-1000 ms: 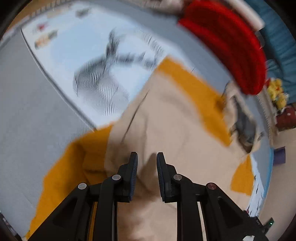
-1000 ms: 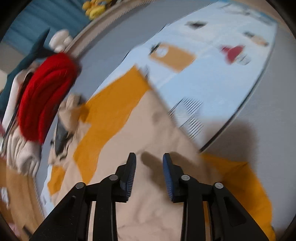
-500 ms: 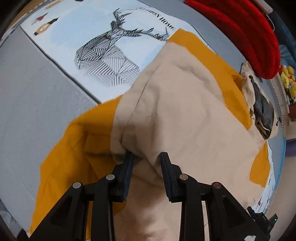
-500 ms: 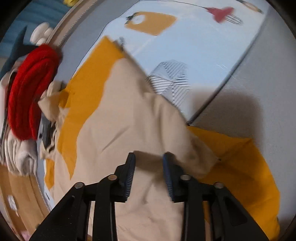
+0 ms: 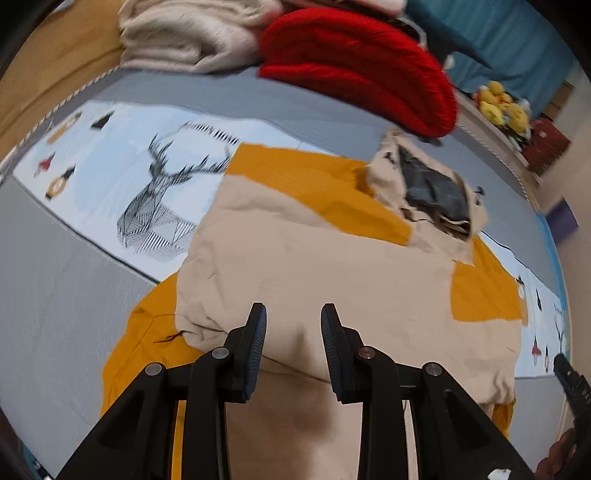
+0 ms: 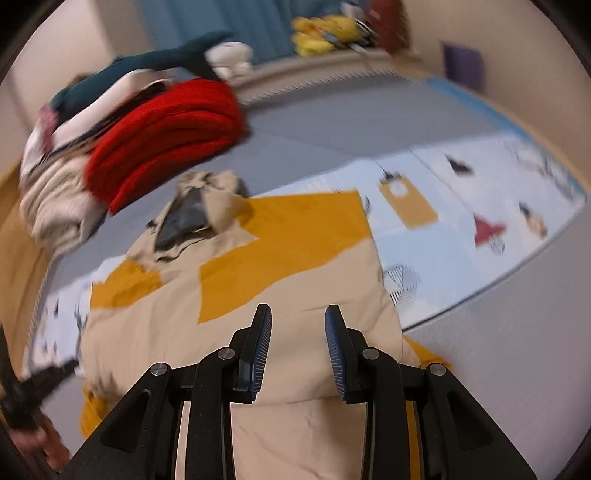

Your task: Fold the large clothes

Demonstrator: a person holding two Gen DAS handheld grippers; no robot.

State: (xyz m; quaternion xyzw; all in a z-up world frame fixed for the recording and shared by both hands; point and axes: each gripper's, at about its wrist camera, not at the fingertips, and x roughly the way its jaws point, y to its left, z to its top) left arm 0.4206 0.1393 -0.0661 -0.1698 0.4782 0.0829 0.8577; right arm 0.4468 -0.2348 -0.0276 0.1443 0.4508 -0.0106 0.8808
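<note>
Jacket (image 5: pixel 314 266), beige with mustard panels, lies spread on a printed mat (image 5: pixel 110 177) and fills the middle and lower part of both wrist views.

Nearest, at the bottom of the left view, the left gripper (image 5: pixel 291 321) hangs over the rolled near edge of the beige cloth. Its fingers are released: the jaws stand apart and the fabric lies under them, not pinched. In the right view the right gripper (image 6: pixel 298 321) hangs over the same near edge. Its jaws are easing open, and nothing is between the pads, only cloth below them.

The near part looks doubled over, with a soft beige fold lying on top of a mustard layer that pokes out at lower left of the left view. So I judge one fold to be laid down and let go, with the hands clear of it.

Further up, the mustard panels lie fairly flat, and the hood (image 5: pixel 432 184), with its grey lining showing, sits crumpled at centre right.

The next move probably calls for a fresh grip with both grippers on two points of one edge or on the hood, pinching all the layers there so the fold does not slide apart.

Beyond the mat, a red knit (image 5: pixel 362 74) and a cream pile (image 5: pixel 184 33) lie at the top, well apart from the jacket.
</note>
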